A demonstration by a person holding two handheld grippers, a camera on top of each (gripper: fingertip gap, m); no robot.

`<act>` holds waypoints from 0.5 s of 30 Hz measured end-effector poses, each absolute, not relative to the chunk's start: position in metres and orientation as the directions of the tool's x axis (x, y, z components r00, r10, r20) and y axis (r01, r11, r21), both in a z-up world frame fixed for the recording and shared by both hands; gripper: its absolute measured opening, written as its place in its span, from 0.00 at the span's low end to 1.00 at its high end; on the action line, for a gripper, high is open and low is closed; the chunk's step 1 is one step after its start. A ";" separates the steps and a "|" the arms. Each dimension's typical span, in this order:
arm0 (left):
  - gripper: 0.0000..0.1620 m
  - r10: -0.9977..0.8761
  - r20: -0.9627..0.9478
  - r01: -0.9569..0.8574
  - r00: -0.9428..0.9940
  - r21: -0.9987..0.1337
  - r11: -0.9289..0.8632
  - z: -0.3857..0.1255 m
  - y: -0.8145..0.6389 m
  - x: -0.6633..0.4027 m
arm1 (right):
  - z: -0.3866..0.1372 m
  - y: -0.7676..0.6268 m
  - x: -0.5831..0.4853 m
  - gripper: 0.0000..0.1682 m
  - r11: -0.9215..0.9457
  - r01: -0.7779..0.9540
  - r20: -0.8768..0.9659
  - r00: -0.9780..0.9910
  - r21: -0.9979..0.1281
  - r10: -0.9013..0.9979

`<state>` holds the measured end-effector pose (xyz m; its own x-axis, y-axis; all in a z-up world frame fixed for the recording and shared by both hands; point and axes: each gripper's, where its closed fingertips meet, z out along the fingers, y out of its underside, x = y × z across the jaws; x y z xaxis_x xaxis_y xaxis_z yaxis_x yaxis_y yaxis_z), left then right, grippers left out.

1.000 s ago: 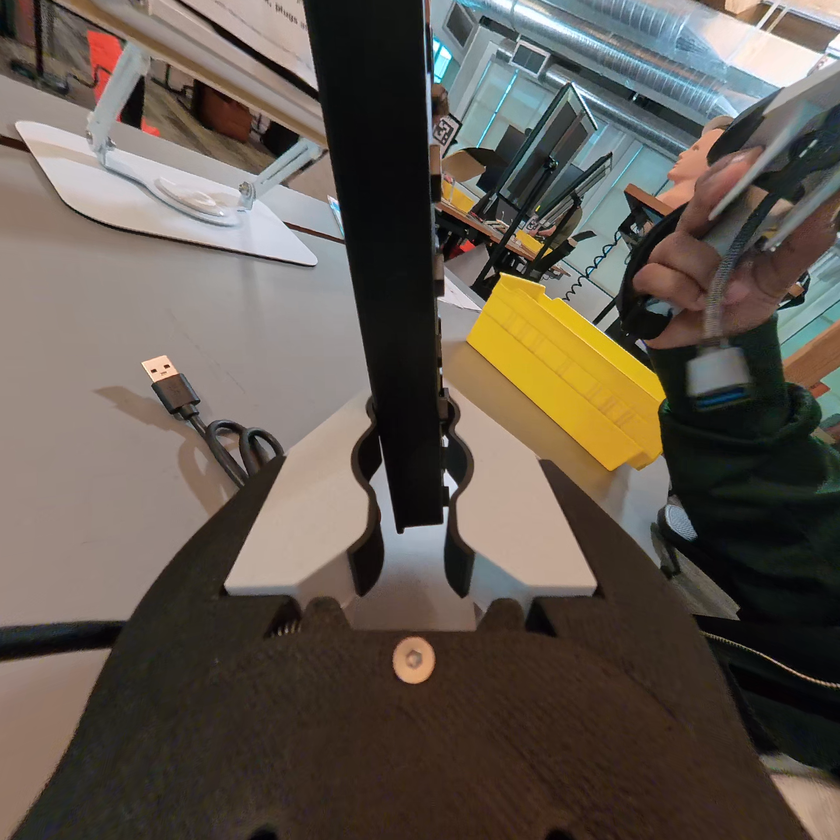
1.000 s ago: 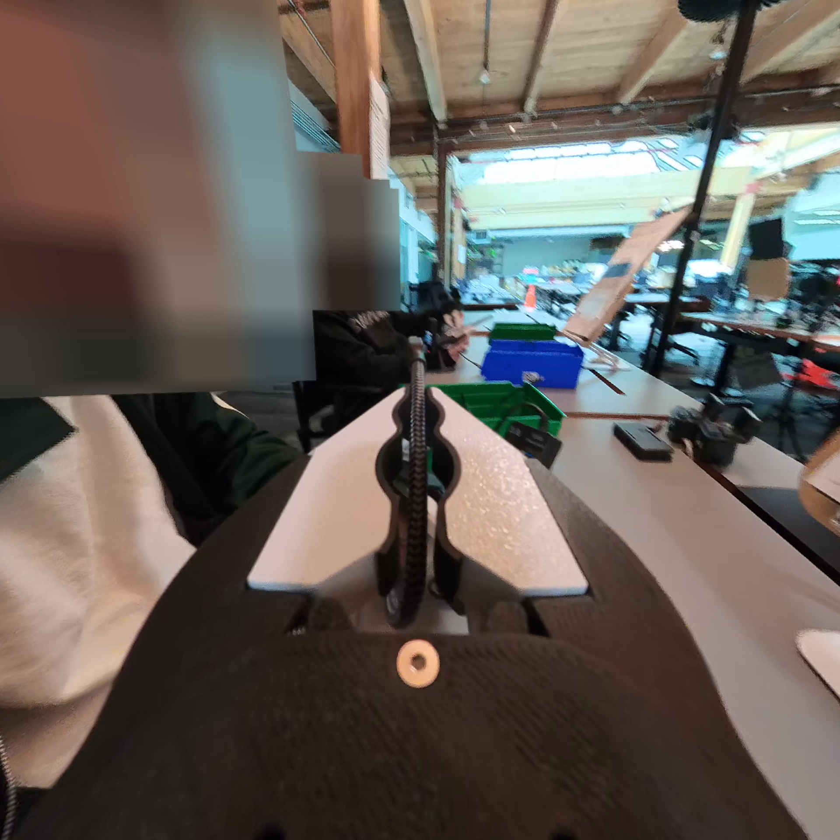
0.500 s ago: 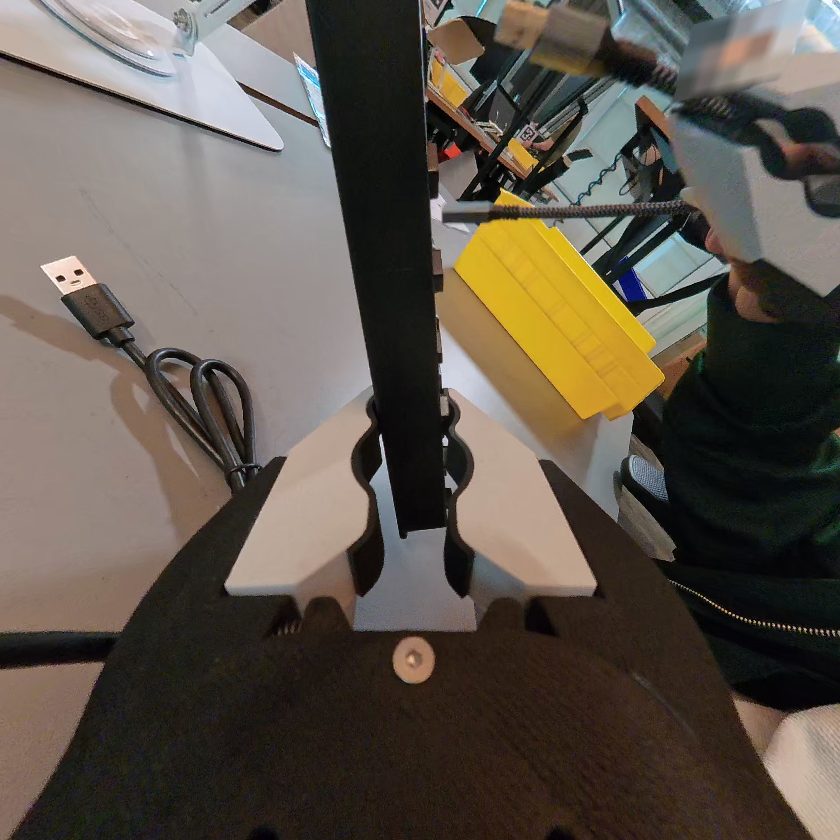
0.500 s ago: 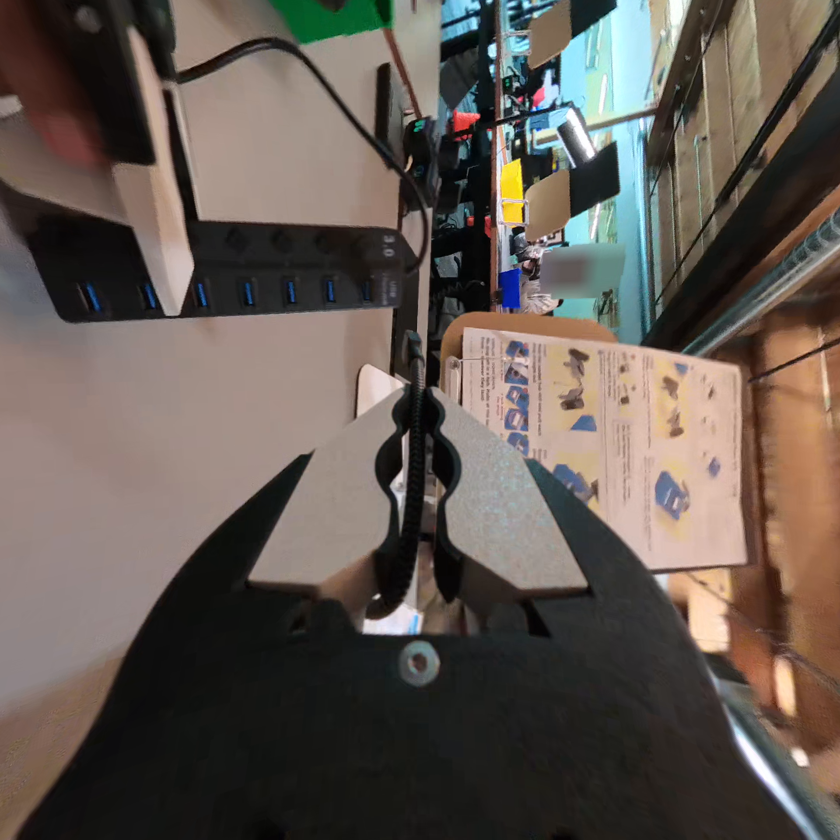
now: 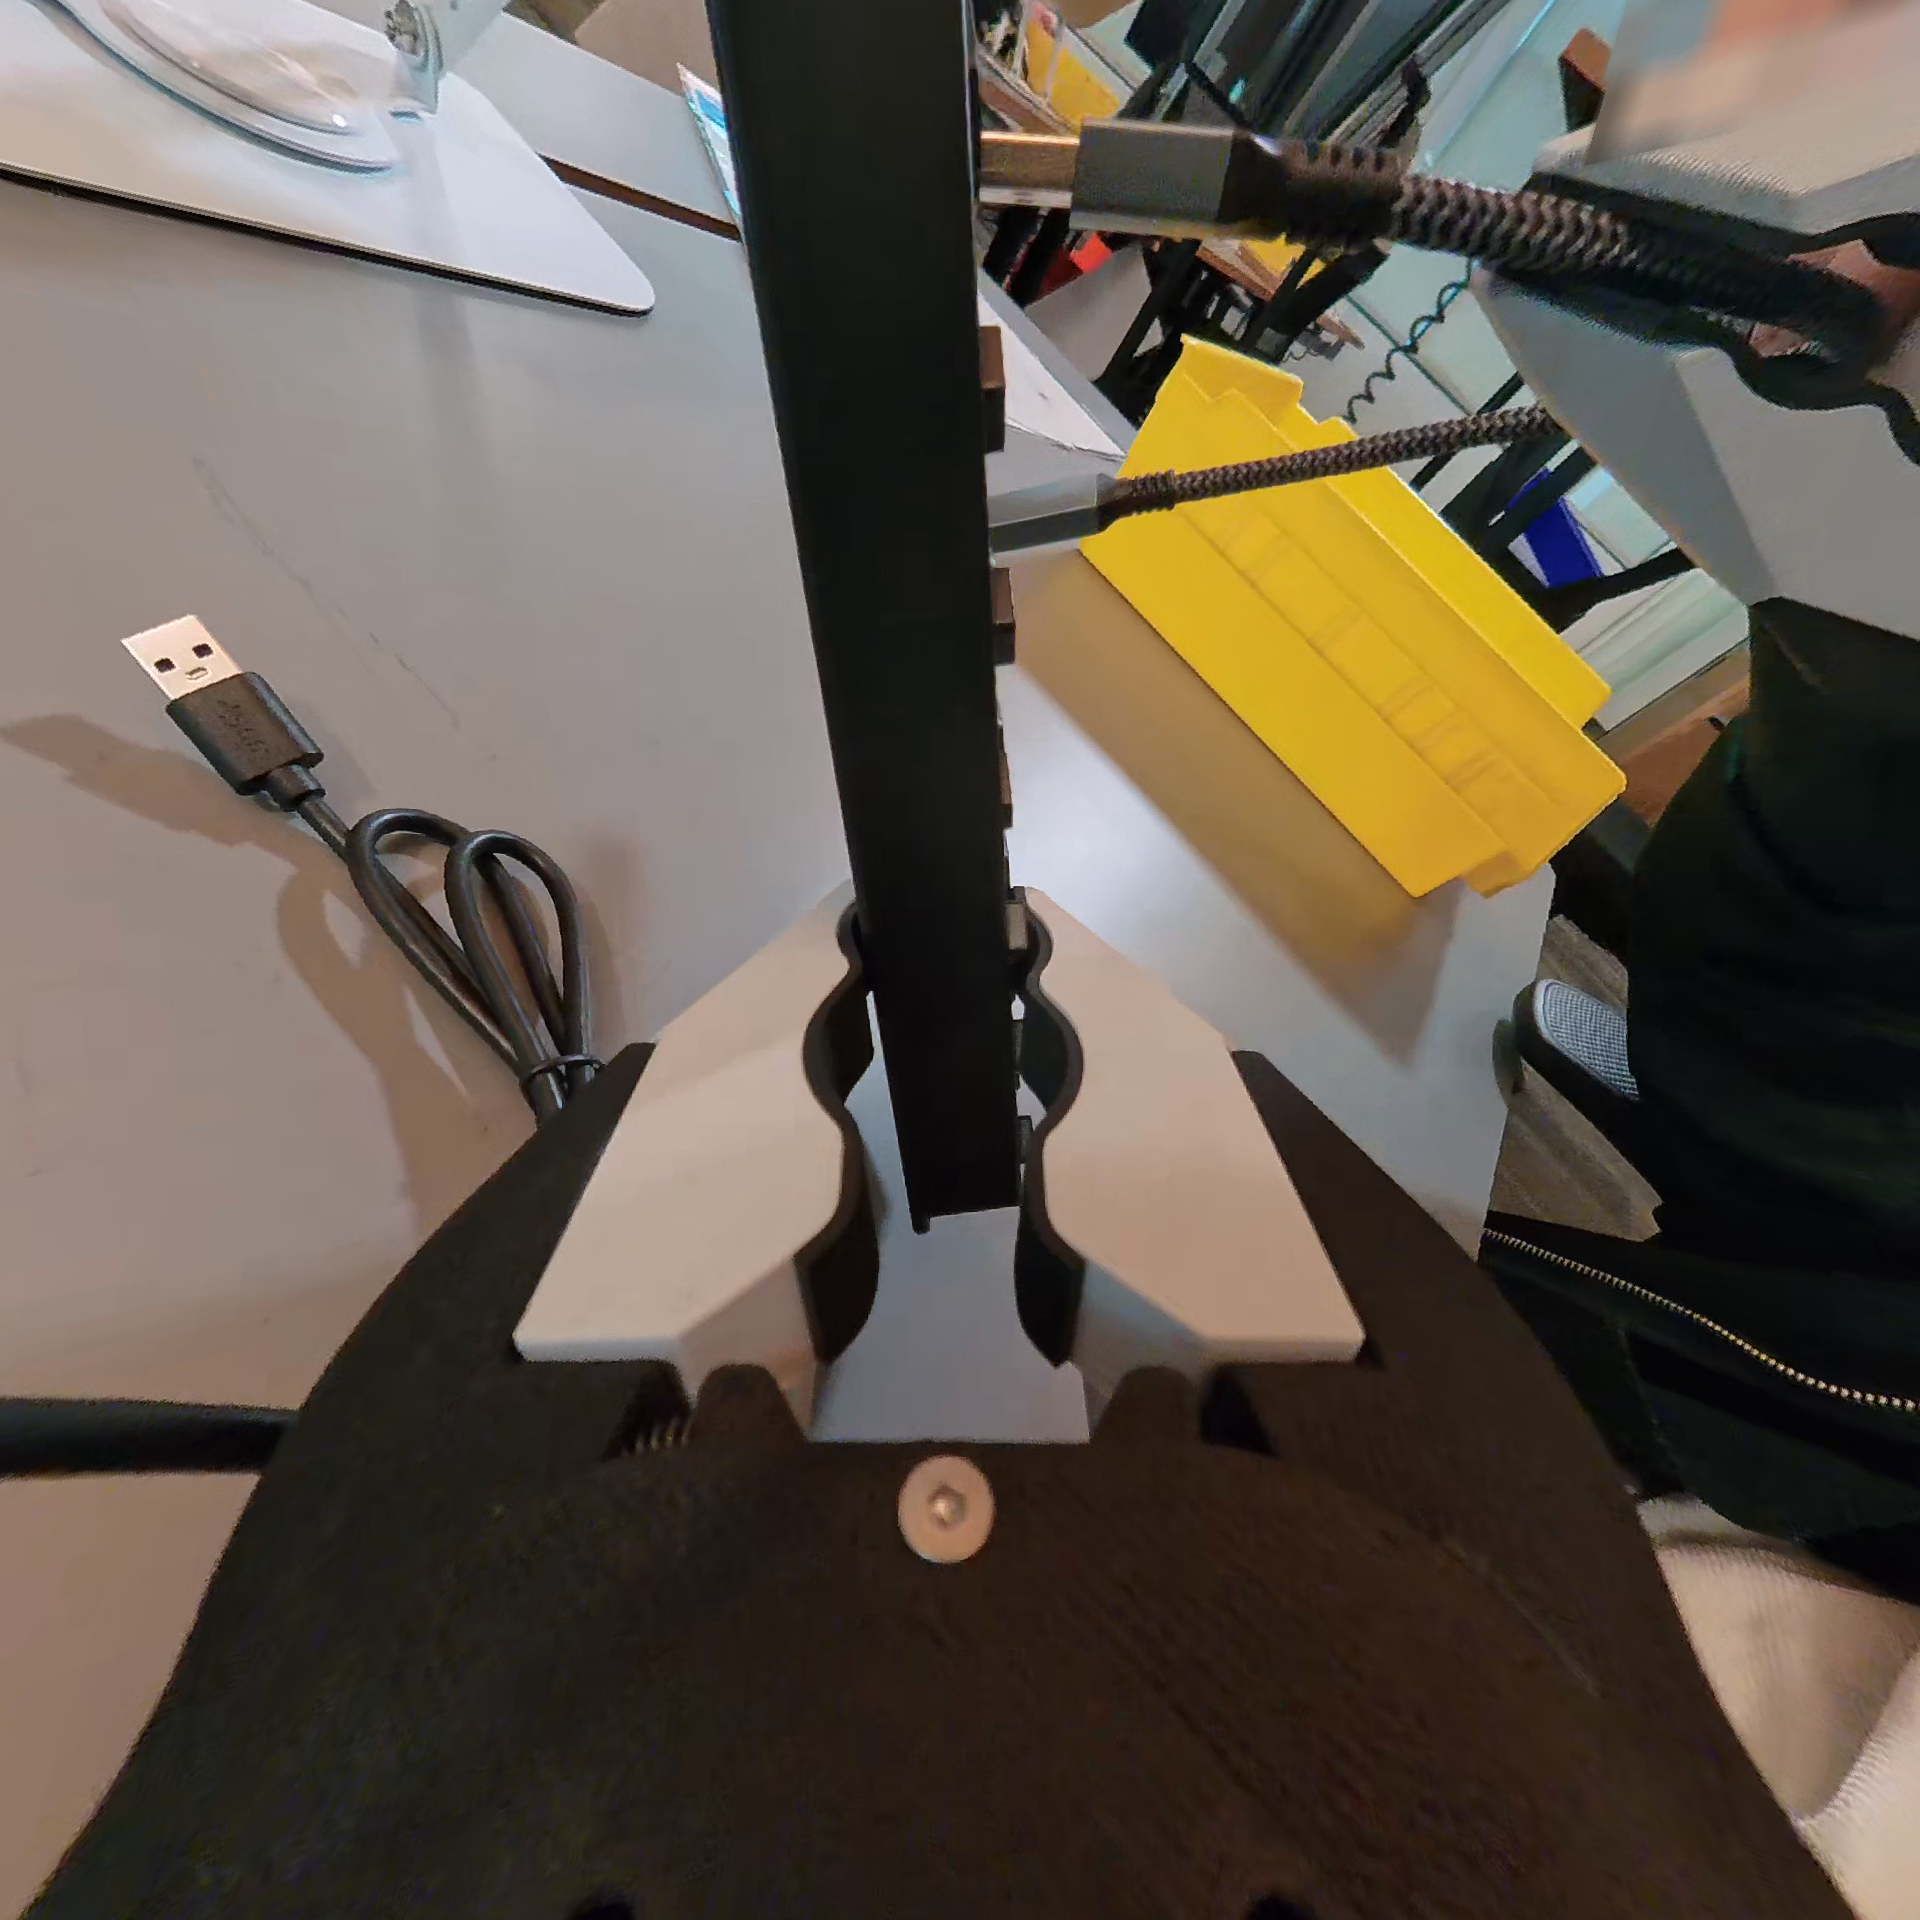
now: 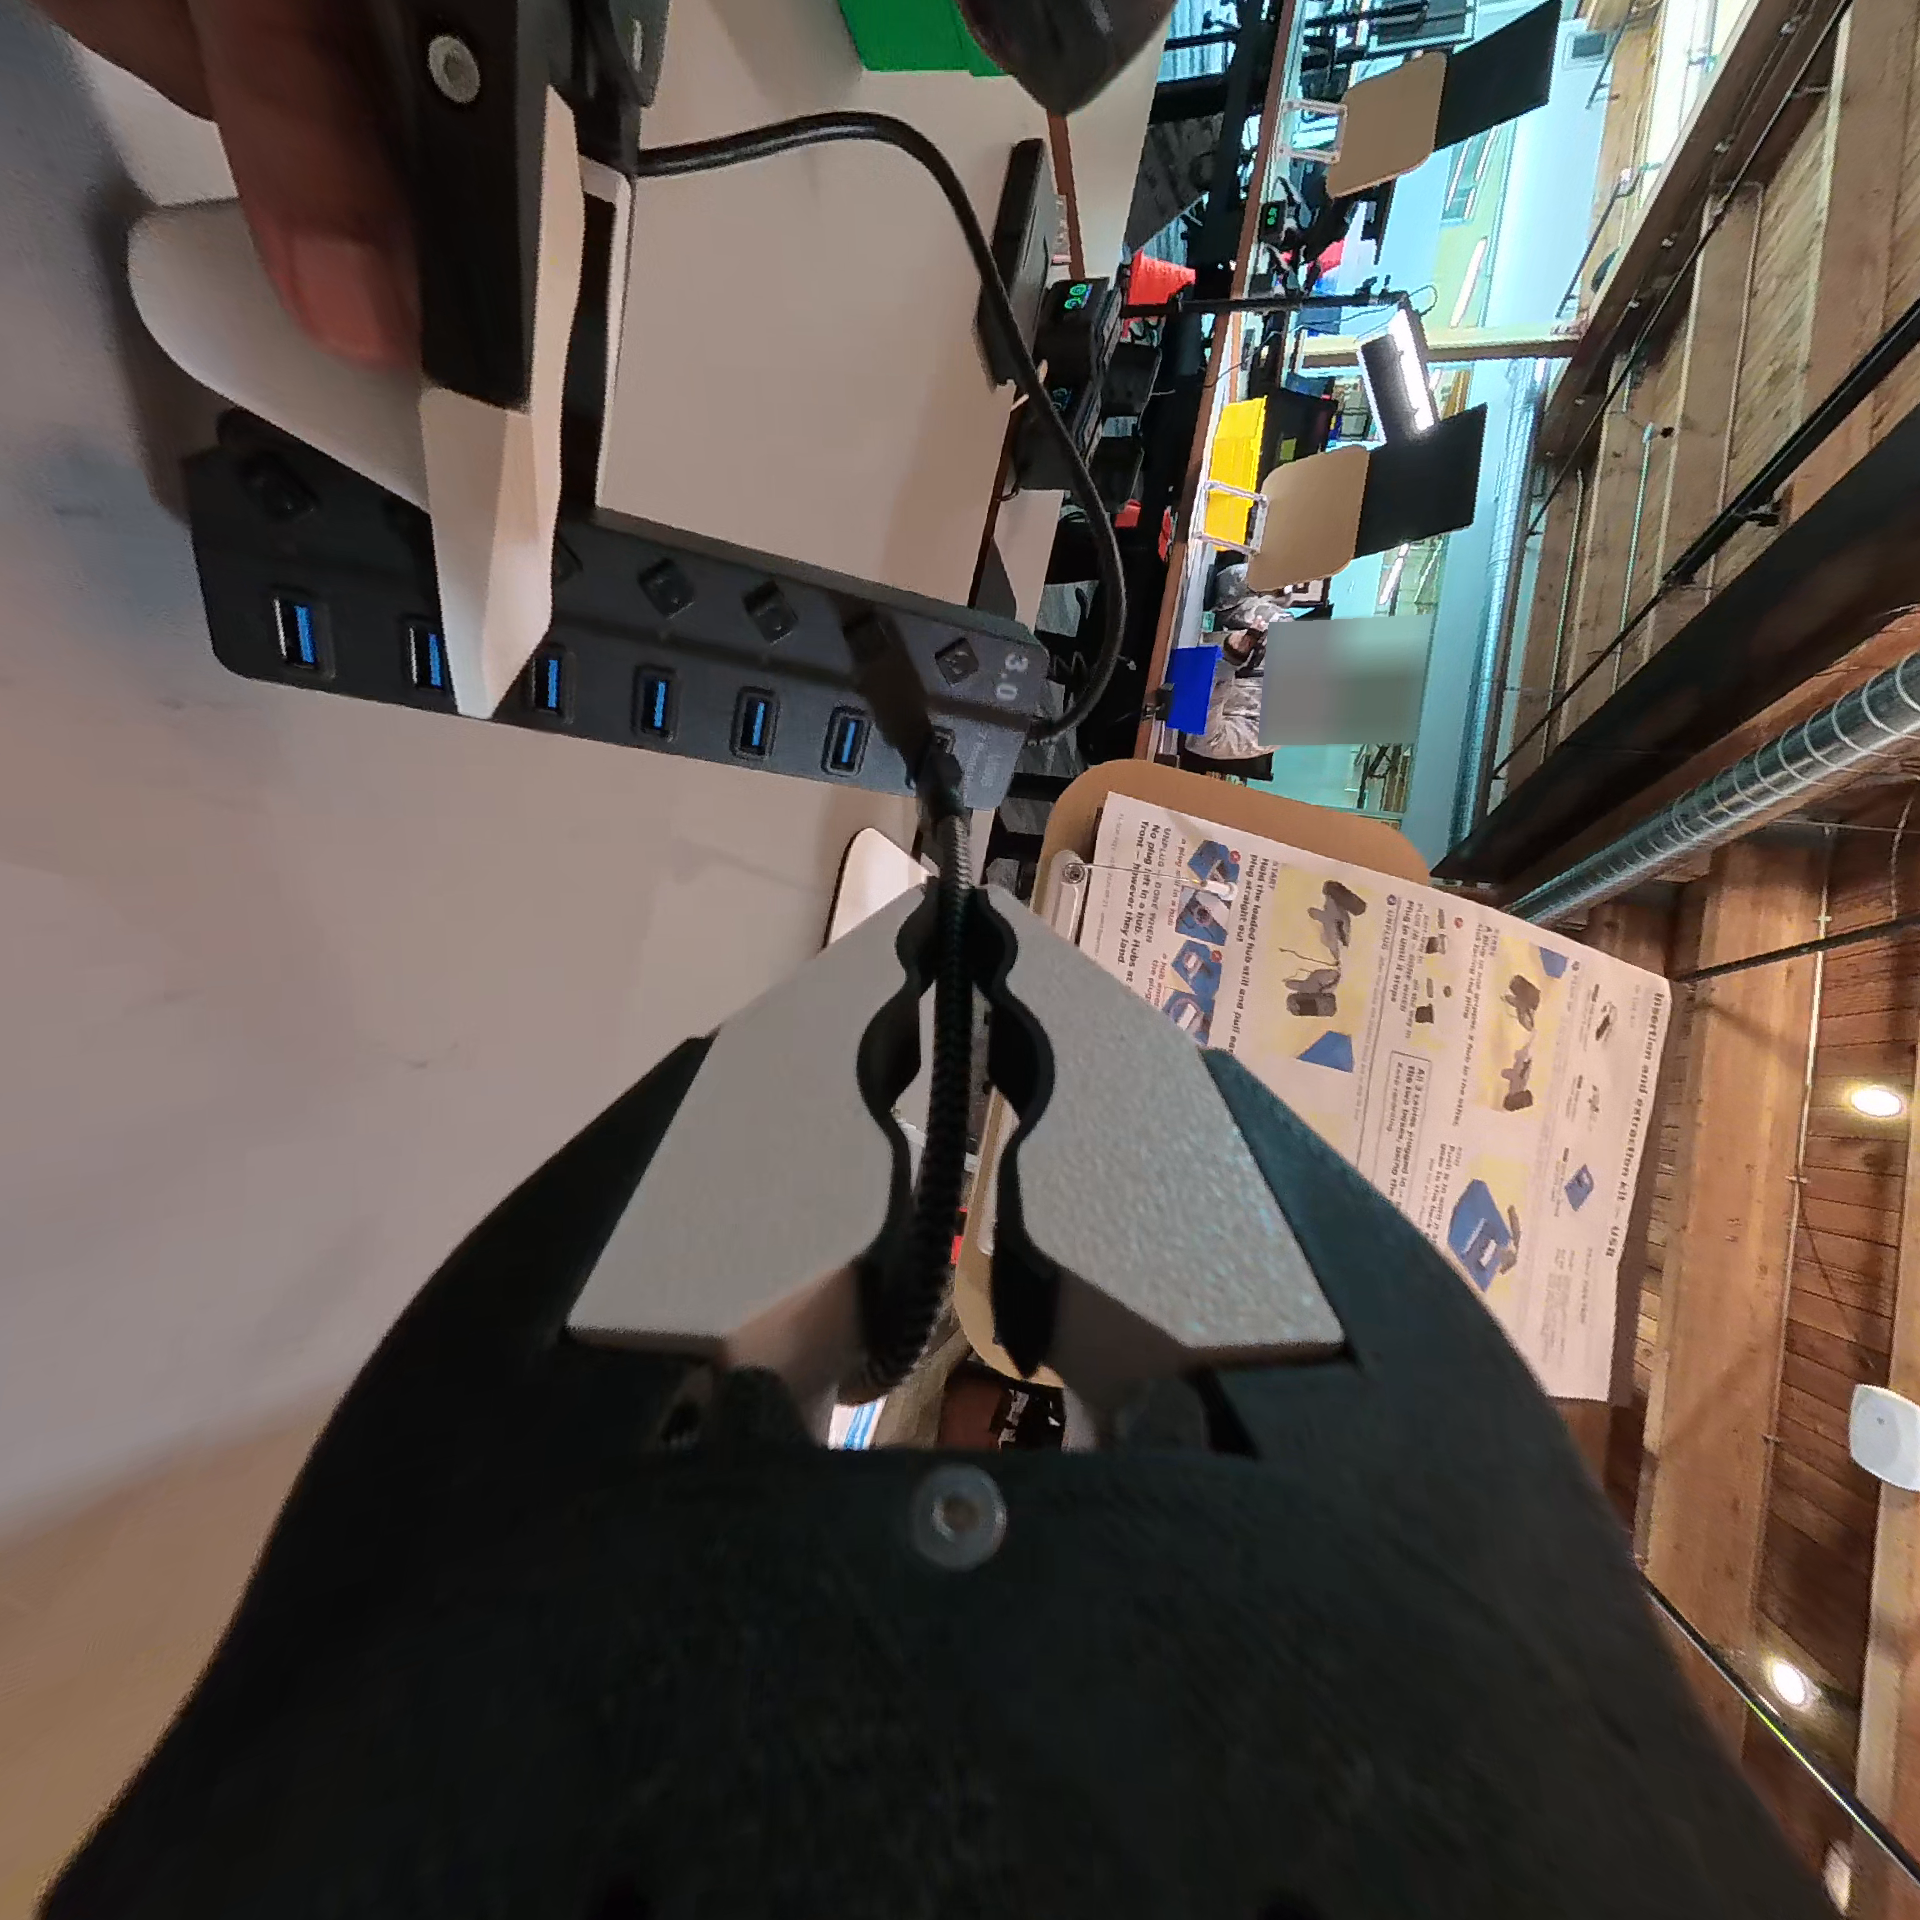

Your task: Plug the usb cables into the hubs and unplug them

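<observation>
Our left hand-held gripper (image 5: 940,1049) clamps the long black multi-port USB hub (image 5: 868,520) steady while our right hand-held gripper (image 6: 961,997) pinches the braided black-and-grey USB cable (image 6: 935,1122), plug at a port.

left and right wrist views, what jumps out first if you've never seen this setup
The long black usb hub stands clamped upright in the left gripper, filling the view's middle. From the right, the right gripper brings a braided cable to the hub's far end. A bright yellow bin lies behind.

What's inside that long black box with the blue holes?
The long black USB hub shows blue ports, mostly empty. A grey fingertip of the left gripper covers part; the braided cable's plug hides the end port.
</observation>
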<state>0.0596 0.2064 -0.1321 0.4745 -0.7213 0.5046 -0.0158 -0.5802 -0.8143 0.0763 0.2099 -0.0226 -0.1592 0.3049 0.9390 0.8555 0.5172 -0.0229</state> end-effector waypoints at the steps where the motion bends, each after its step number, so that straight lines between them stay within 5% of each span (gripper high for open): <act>1: 0.12 -0.721 0.506 -0.015 0.474 -0.814 -0.581 -0.132 0.206 0.059 | -0.023 0.210 0.076 0.03 0.517 0.855 0.938 -0.158 -0.026 0.307; 15: 0.13 -0.766 0.428 -0.043 0.480 -0.860 -0.508 -0.126 0.204 0.061 | -0.015 0.206 0.079 0.03 0.514 0.851 0.927 -0.099 -0.109 0.361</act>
